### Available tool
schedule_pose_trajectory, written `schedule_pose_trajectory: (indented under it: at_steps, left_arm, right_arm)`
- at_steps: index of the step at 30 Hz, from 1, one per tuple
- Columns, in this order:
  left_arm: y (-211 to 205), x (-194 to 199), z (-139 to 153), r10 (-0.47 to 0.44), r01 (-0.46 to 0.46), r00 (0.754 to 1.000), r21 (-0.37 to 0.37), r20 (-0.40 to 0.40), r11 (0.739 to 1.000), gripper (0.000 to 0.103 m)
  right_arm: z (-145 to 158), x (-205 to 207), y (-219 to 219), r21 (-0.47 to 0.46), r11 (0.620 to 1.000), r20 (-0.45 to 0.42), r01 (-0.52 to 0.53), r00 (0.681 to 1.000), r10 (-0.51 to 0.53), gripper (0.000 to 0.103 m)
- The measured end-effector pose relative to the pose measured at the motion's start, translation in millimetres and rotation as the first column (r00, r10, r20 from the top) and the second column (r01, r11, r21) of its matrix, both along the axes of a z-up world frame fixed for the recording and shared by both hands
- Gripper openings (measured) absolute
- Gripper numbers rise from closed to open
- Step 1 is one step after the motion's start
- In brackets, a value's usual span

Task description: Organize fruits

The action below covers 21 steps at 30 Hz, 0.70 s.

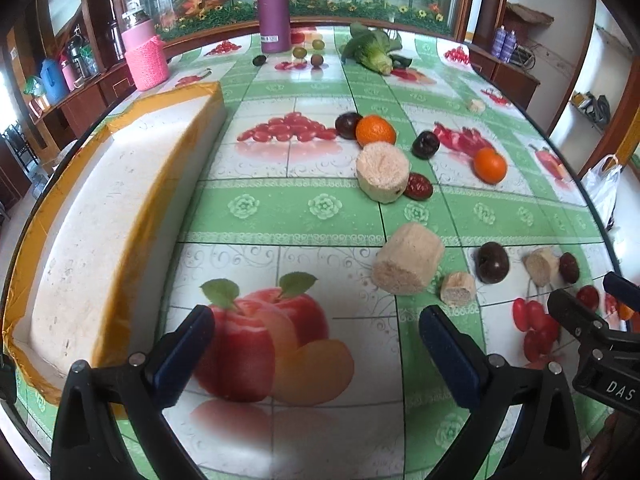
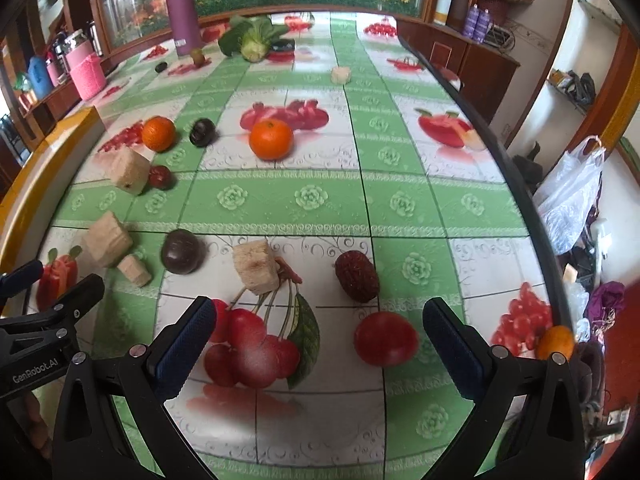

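Note:
Real fruit lies scattered on a fruit-printed tablecloth. My right gripper (image 2: 320, 340) is open low over the cloth, with a red tomato (image 2: 386, 338) between its fingers, nearer the right one. Just beyond lie a red date (image 2: 357, 276), a beige chunk (image 2: 256, 266) and a dark plum (image 2: 182, 251). Farther off sit two oranges (image 2: 271, 138) (image 2: 159, 133). My left gripper (image 1: 316, 344) is open and empty over a printed apple. A white foam box (image 1: 120, 220) edged in yellow tape stands to its left. Ahead are beige chunks (image 1: 408, 258), a plum (image 1: 493, 262) and an orange (image 1: 375, 131).
At the far end stand a purple bottle (image 1: 274, 8), a green vegetable (image 1: 372, 50) and a pink cup (image 1: 146, 58). The table's right edge (image 2: 516, 184) drops to a floor with a plastic bag (image 2: 568, 196). A small orange fruit (image 2: 556, 342) sits at that edge.

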<state>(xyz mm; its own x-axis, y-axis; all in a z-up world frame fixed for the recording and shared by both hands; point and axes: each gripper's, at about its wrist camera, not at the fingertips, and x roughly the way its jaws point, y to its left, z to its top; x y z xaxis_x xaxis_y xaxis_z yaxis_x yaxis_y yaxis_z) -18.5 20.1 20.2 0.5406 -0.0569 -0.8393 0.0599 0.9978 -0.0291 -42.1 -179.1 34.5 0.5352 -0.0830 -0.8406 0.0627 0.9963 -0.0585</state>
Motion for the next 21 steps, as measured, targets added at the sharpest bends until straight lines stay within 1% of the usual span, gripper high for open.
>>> schedule_pose_trajectory:
  at_steps: [5,7,10,14,21]
  left_arm:
    - [7,-9,18,-0.003,0.004,1.000,-0.026,0.027,1.000,0.103]
    - [9,-15,27,0.005,-0.004,0.998,-0.030,0.057,1.000,0.103]
    - [10,-24,38,0.027,-0.026,0.993,-0.016,0.112,1.000,0.103]
    - [12,-34,46,0.034,-0.034,0.984,-0.005,0.173,0.999,0.103]
    - [14,-36,56,0.033,-0.033,0.974,-0.002,0.226,0.999,0.103]
  right_arm:
    - [23,-16,11,-0.004,1.000,0.045,-0.015,0.999,0.016,0.103]
    - [29,-22,15,-0.001,1.000,0.062,-0.019,0.998,0.019,0.103]
    - [37,-32,21,-0.012,1.000,0.094,-0.016,0.995,0.017,0.103]
    - [40,-41,25,-0.012,1.000,0.112,-0.019,0.994,0.020,0.103]
    - [43,-47,25,-0.023,1.000,0.128,-0.016,0.992,0.019,0.103]
